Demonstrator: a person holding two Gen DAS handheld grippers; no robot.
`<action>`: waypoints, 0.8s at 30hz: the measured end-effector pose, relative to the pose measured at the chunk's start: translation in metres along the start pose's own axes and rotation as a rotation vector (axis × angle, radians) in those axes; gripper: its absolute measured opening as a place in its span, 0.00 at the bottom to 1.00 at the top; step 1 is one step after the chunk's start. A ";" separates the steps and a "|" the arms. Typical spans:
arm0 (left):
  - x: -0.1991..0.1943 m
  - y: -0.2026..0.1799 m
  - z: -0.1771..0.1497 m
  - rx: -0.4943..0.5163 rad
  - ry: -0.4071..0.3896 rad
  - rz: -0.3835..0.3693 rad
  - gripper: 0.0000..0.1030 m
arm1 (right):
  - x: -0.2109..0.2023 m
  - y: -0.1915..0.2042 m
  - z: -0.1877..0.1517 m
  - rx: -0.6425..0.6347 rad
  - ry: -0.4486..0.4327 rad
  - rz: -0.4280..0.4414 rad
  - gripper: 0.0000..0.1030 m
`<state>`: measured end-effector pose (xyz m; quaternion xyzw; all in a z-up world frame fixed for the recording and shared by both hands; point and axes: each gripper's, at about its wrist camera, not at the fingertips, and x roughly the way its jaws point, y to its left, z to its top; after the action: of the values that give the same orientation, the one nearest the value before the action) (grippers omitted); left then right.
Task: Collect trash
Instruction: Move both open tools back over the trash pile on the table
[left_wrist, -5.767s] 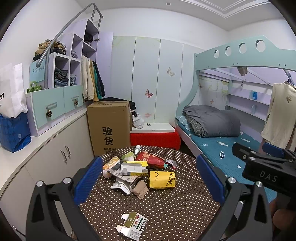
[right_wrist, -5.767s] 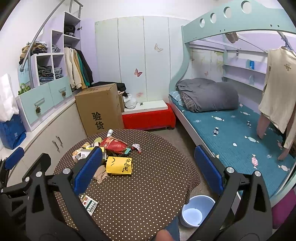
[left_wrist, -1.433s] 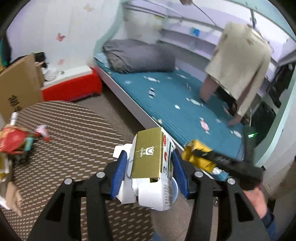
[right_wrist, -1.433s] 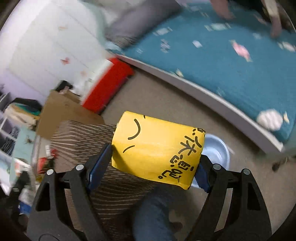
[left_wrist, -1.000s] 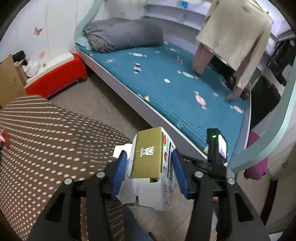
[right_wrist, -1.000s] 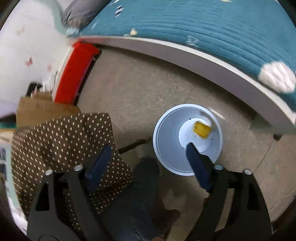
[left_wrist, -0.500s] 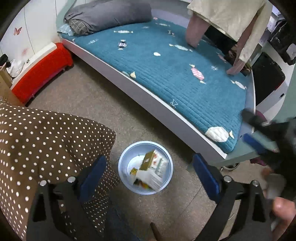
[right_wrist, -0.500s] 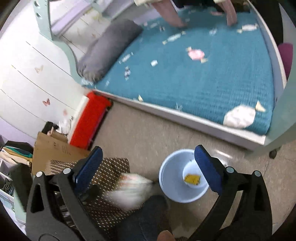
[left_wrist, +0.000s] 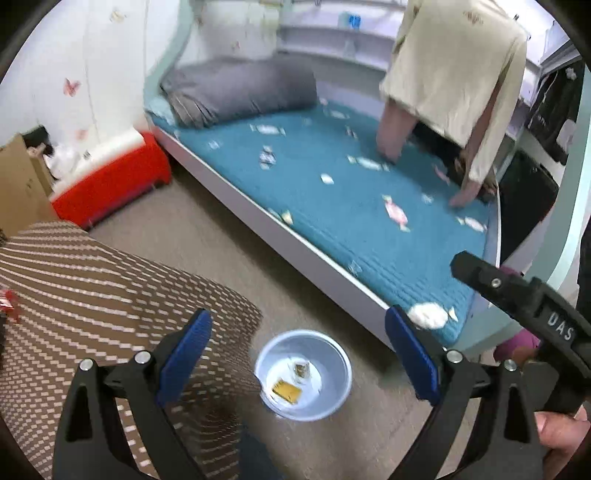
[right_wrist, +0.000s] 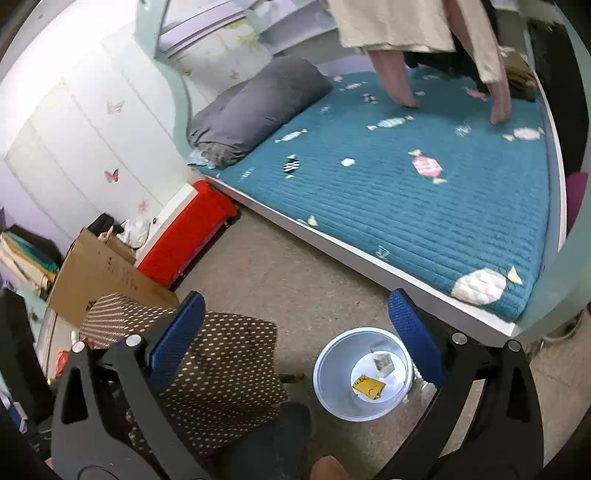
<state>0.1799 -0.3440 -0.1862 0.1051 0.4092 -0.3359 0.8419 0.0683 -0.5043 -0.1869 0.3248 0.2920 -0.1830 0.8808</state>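
Note:
A pale blue bin (left_wrist: 334, 354) stands on the floor between the table and the bed; it also shows in the right wrist view (right_wrist: 328, 363). Inside lie a yellow packet (left_wrist: 286, 390) (right_wrist: 368, 386) and a small carton (left_wrist: 301, 369) (right_wrist: 383, 362). My left gripper (left_wrist: 299, 354) is open and empty, held above the bin. My right gripper (right_wrist: 295, 336) is open and empty, also above the bin; its body shows at the right of the left wrist view (left_wrist: 517, 291). A bit of red trash (left_wrist: 7, 304) shows at the table's left edge.
The round table with a brown dotted cloth (left_wrist: 92, 288) (right_wrist: 221, 365) is at the left. A bed with a teal cover (left_wrist: 351, 206) runs along the right. A red box (right_wrist: 184, 236) and a cardboard box (right_wrist: 96, 273) stand near the wall.
Both grippers let go of their trash over the bin: the yellow packet first, then the carton. Both now stand open and empty, and the views have tilted up from the bin.

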 end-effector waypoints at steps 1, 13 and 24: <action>-0.009 0.004 0.001 -0.002 -0.021 0.013 0.90 | -0.003 0.007 0.001 -0.016 -0.006 0.004 0.94; -0.110 0.057 -0.004 -0.032 -0.193 0.151 0.90 | -0.034 0.111 -0.007 -0.187 -0.029 0.100 0.94; -0.177 0.148 -0.056 -0.198 -0.233 0.294 0.90 | -0.029 0.215 -0.052 -0.344 0.060 0.217 0.94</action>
<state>0.1642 -0.1222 -0.1023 0.0406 0.3206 -0.1776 0.9295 0.1356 -0.3100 -0.1011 0.2043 0.3084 -0.0249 0.9287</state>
